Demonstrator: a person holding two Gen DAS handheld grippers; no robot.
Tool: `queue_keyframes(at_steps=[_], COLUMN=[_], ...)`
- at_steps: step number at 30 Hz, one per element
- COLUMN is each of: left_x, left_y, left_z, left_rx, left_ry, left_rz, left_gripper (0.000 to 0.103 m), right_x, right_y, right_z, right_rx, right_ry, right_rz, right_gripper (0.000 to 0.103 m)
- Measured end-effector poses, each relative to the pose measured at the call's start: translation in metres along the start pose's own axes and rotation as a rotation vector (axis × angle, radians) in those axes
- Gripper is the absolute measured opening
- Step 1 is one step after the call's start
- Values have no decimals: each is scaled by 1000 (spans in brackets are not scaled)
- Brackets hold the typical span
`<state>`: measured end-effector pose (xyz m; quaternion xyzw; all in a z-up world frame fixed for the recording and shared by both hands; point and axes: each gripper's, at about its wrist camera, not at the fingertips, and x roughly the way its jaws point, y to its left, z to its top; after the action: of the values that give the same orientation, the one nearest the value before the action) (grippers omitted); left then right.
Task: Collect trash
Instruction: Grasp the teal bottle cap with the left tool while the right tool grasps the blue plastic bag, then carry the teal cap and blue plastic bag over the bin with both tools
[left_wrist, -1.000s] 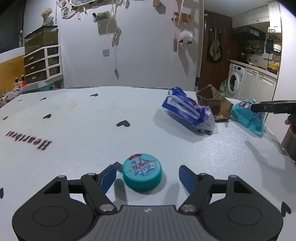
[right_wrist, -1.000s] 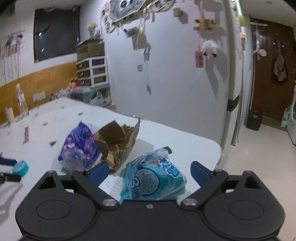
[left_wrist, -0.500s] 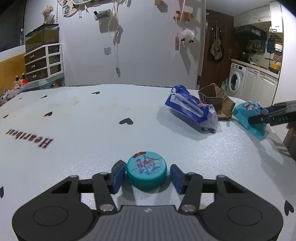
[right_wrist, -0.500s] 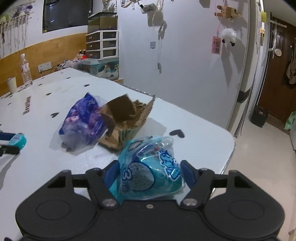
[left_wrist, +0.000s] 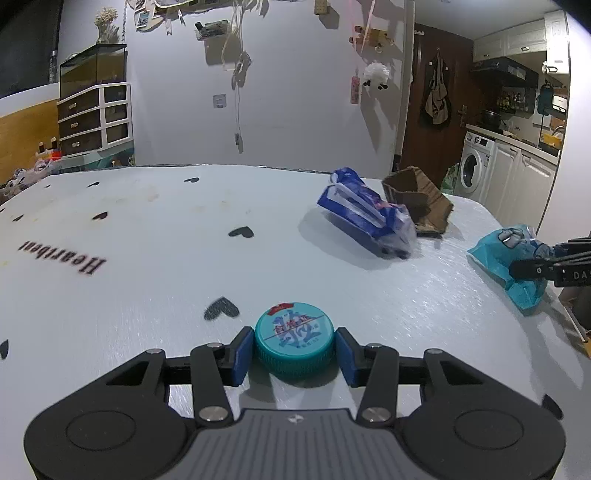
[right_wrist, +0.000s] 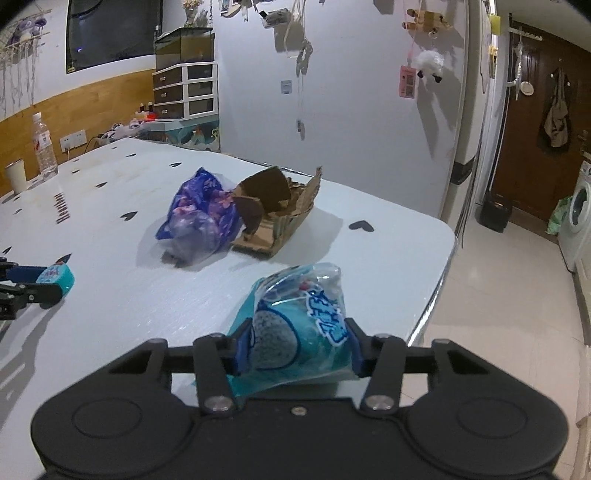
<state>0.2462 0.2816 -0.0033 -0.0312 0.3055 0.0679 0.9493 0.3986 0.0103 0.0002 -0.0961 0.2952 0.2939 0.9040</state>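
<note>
A teal bottle cap (left_wrist: 294, 334) with a printed top lies on the white table (left_wrist: 147, 258). My left gripper (left_wrist: 294, 345) is shut on it, one blue pad against each side. Towards the table's right edge, a teal snack bag (right_wrist: 299, 314) sits between the pads of my right gripper (right_wrist: 299, 345). Its jaws are closing and both pads press into the bag, which bulges. In the left wrist view the same bag (left_wrist: 506, 254) shows at the far right. A purple-blue plastic bag (left_wrist: 365, 218) and torn brown cardboard (left_wrist: 417, 199) lie between the two grippers.
The table's rounded corner and right edge (right_wrist: 439, 280) lie just beyond the snack bag, with tiled floor below. A clear water bottle (right_wrist: 43, 147) and a white cup (right_wrist: 14, 177) stand at the far left edge. Black heart prints dot the tabletop.
The left jaws closed onto the cap and have held it since. The right gripper moved forward around the snack bag and its jaws narrowed until the pads pressed on it.
</note>
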Motion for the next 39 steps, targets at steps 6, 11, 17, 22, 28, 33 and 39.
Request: queue_keyframes(at_steps=[6, 11, 17, 22, 28, 33, 39], left_x=[-23, -47, -67, -81, -94, -102, -109], left_y=[-11, -25, -49, -74, -107, -133, -165], left_z=[-3, 2, 6, 6, 4, 1, -2], left_rx=[-10, -8, -5, 7, 22, 36, 56], left_ry=[-26, -64, -93, -109, -123, -132, -138], left_rz=[-2, -2, -14, -29, -52, -79, -112], left_gripper=[48, 48, 48, 48, 48, 48, 48], right_x=[-32, -60, -90, -113, -142, -163, -188], right_y=[16, 24, 25, 20, 12, 0, -17], right_z=[-6, -9, -19, -30, -44, -56, -74], right_rx=[16, 39, 68, 96, 119, 139, 165], right_ry=[-39, -72, -100, -117, -133, -143, -152], right_rz=[4, 1, -18, -41, -75, -107, -141], right_gripper=[51, 50, 50, 50, 51, 51, 51])
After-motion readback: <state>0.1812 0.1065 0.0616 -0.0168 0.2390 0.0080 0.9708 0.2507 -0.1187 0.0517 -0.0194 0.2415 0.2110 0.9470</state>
